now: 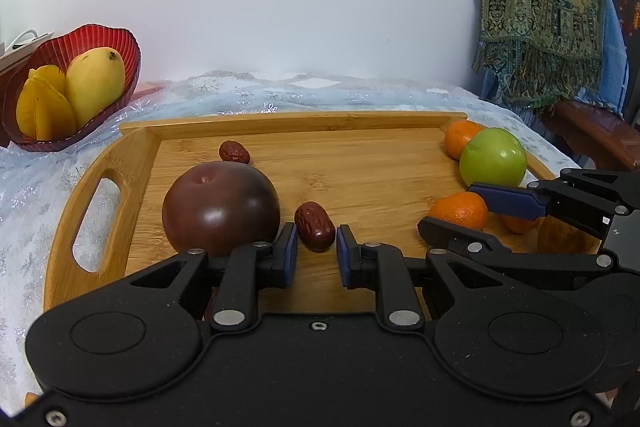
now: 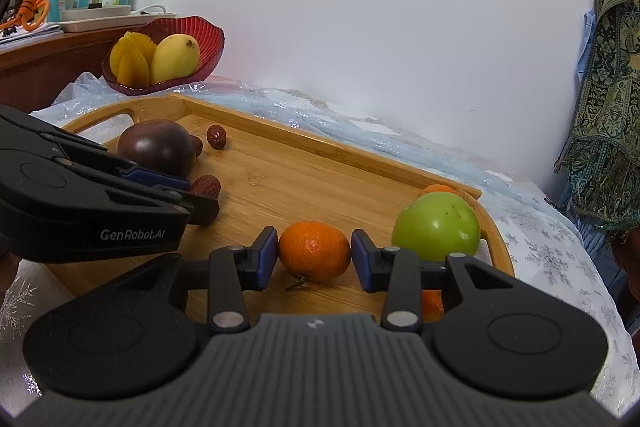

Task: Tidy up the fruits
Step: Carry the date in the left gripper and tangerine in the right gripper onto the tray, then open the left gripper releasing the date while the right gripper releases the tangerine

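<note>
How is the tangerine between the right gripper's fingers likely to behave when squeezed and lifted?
The tangerine looks round, so it may roll on the flat tray if nudged. Its dimpled peel probably grips the right gripper well. Likely soft, so squeeze gently.

My left black two-finger tool with blue pads (image 1: 317, 254) points toward twelve o'clock, held low, its jaws parted with a clear gap between them. My right black tool with blue pads (image 2: 314, 254) also sits low, jaws spread apart. In the left wrist view it reaches in from three o'clock.
</note>
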Demonstrator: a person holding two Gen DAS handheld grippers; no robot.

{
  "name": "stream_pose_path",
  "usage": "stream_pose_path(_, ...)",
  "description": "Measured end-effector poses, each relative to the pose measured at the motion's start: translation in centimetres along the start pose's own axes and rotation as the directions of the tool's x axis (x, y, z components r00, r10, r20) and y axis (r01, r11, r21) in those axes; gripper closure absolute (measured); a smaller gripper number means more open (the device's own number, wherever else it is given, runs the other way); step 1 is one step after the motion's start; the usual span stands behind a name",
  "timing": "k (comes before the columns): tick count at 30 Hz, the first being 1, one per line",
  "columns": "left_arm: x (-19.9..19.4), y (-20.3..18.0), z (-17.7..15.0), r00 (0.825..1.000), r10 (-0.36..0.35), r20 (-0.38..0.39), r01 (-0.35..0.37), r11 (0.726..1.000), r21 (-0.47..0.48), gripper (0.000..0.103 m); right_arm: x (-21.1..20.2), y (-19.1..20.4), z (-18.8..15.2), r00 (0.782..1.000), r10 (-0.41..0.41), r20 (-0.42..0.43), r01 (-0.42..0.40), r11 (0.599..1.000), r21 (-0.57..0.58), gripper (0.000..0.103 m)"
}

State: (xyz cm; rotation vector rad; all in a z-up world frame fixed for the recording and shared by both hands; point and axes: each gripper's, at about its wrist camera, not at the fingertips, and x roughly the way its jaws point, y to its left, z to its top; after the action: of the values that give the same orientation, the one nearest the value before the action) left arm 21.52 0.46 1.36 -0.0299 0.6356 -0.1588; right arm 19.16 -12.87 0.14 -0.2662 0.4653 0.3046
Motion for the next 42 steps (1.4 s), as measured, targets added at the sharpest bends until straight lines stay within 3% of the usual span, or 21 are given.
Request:
stream_pose_path(7,0.0,0.0,0.0,1.0,0.0,0.0,0.0,1.0,0.003,0.08,-0.2,-0.2,-0.1,1.0,-0.006,0.004,0.006,1.0,0.019,0.045)
stream_pose_path(42,-1.4,-0.8,-0.3,1.0,-0.007,0.001,0.007,1.0,0.017,0.062,-1.7,-0.8,-0.3,0.998,-0.047,0.035,0.043,0.994,0.101,0.044)
